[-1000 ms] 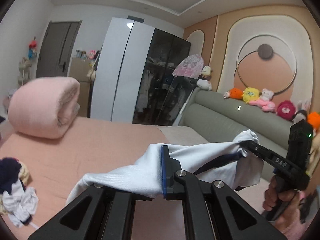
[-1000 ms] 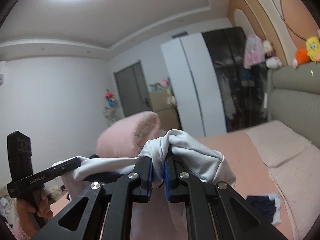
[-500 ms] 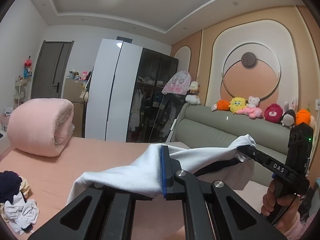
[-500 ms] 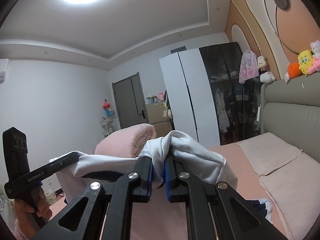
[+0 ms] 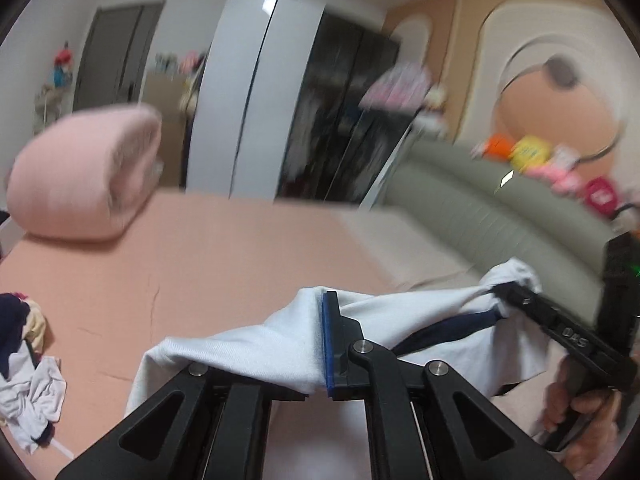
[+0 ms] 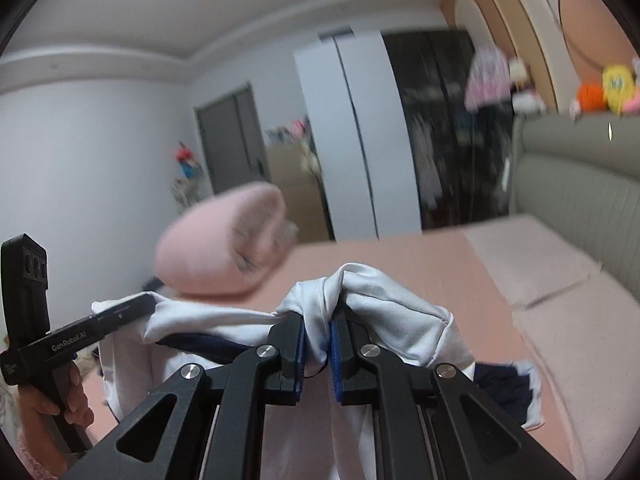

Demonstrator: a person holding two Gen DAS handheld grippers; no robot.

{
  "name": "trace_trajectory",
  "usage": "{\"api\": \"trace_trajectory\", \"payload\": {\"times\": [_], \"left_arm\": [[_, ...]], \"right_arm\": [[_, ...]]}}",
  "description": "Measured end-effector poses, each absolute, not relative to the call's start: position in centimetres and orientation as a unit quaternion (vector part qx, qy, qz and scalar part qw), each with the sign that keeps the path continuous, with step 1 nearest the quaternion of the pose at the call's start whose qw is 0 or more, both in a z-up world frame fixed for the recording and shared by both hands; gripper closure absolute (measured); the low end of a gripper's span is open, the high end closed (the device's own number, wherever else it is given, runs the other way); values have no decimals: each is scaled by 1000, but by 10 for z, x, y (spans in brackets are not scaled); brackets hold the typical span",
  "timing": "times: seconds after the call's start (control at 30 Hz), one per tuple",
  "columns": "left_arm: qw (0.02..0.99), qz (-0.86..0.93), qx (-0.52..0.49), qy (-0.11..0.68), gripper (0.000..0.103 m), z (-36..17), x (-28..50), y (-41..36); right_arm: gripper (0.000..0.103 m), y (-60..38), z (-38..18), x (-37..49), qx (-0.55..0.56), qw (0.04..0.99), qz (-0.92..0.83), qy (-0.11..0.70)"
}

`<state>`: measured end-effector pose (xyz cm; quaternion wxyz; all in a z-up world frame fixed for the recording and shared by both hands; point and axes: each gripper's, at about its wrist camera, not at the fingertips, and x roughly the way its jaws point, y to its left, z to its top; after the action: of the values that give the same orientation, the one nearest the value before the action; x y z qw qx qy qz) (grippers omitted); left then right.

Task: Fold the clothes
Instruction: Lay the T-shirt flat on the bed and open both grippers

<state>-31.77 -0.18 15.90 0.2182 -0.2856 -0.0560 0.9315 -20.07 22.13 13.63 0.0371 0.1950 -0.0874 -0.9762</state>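
A white garment (image 5: 260,344) with a dark navy trim hangs stretched between both grippers above the pink bed (image 5: 208,256). My left gripper (image 5: 325,312) is shut on one top corner of it; the cloth drapes over the left finger. My right gripper (image 6: 317,334) is shut on the other corner, where the white garment (image 6: 392,320) bunches over the jaws. Each wrist view shows the other gripper: the right gripper (image 5: 508,294) at the right, held by a hand (image 5: 576,404), and the left gripper (image 6: 140,304) at the left.
A rolled pink duvet (image 5: 80,176) lies at the bed's far left. A heap of clothes (image 5: 24,364) sits at the near left edge, and a navy and white garment (image 6: 508,388) lies on the bed to the right. A grey headboard (image 5: 480,216) carries plush toys (image 5: 532,152).
Both grippers have come down and tilted toward the bed with the garment still stretched between them; the view is blurred by motion. Neither grip has changed.
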Motion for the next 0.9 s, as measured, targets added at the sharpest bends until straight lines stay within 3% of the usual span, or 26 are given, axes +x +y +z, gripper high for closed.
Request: {"api": "trace_trajectory", "payload": {"times": [0.03,0.1,0.13,0.17,0.2,0.27,0.3,0.5,0.7,0.9], "left_arm": [[204,927,-311,-47,99,138,-347,6],[153,913,-377,-9,97,78,-416,22],[153,892,-425,-14,95,47,-438,24],[153,868,-471,-19,87,16,-460,27],[153,846,-510,-24,71,-12,-478,28],[156,833,-530,-32,49,-40,-479,25],[153,837,-524,-28,47,-43,-471,22],[161,859,-485,-33,47,-36,-382,-21],[111,841,-528,-35,47,-72,-266,-61],[58,803,-586,-87,47,-113,-215,-77]], "right_arm": [[92,223,118,-232,213,26,-973,-82],[74,225,77,-292,244,9,-967,-74],[73,226,50,-325,271,3,-960,-71],[73,227,25,-351,300,-2,-951,-71],[73,229,0,-369,339,-2,-937,-82],[73,235,-43,-388,398,3,-910,-121],[73,237,-57,-387,408,4,-903,-134],[71,247,-101,-324,451,0,-882,-134],[59,255,-157,-211,528,-21,-839,-129],[59,247,-194,-159,558,-37,-808,-184]]}}
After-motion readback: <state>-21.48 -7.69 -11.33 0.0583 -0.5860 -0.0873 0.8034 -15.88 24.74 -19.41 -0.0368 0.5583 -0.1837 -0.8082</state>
